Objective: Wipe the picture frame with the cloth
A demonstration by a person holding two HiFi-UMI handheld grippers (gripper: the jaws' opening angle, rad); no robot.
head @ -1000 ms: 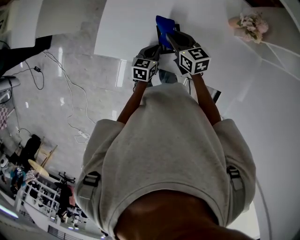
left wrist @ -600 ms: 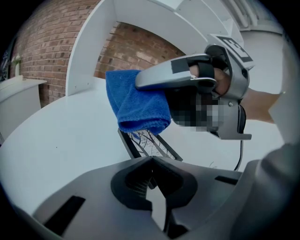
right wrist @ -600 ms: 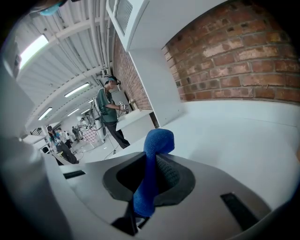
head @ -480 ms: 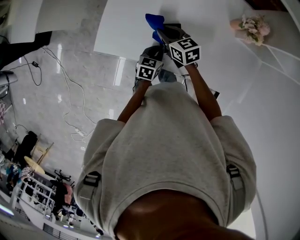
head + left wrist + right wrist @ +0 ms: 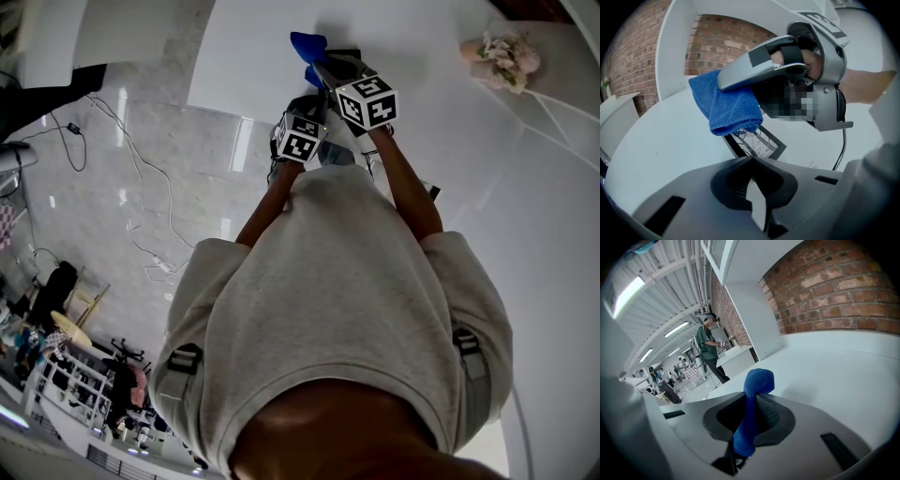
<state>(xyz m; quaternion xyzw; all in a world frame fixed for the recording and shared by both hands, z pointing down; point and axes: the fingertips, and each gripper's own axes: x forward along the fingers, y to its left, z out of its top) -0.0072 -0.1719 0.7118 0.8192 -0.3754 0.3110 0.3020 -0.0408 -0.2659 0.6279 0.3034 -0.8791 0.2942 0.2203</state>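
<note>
Left claw has its jaws drawn almost together. The near corner of the black-edged picture frame runs down into them, so it appears to be pinching that corner to steady the frame. Just past the jaw tips the frame slants away, a pale line drawing showing under its glass. Whether it rests flat on the white table or is lifted off it cannot be told.

Above the frame's far end, the right claw reaches in from the left claw's right side. Its jaws are clamped on a folded blue cloth, and a loop of the cloth sticks out past the tips. The hanging fold of the cloth meets the frame's far edge.

Farther off, beyond both claws, stand a white arched panel and a red brick wall.

Wiping looks to be under way. Cloth and frame are both in hand and touching, but how much of the glass is already clean cannot be judged, and the near part is uncovered.
</note>
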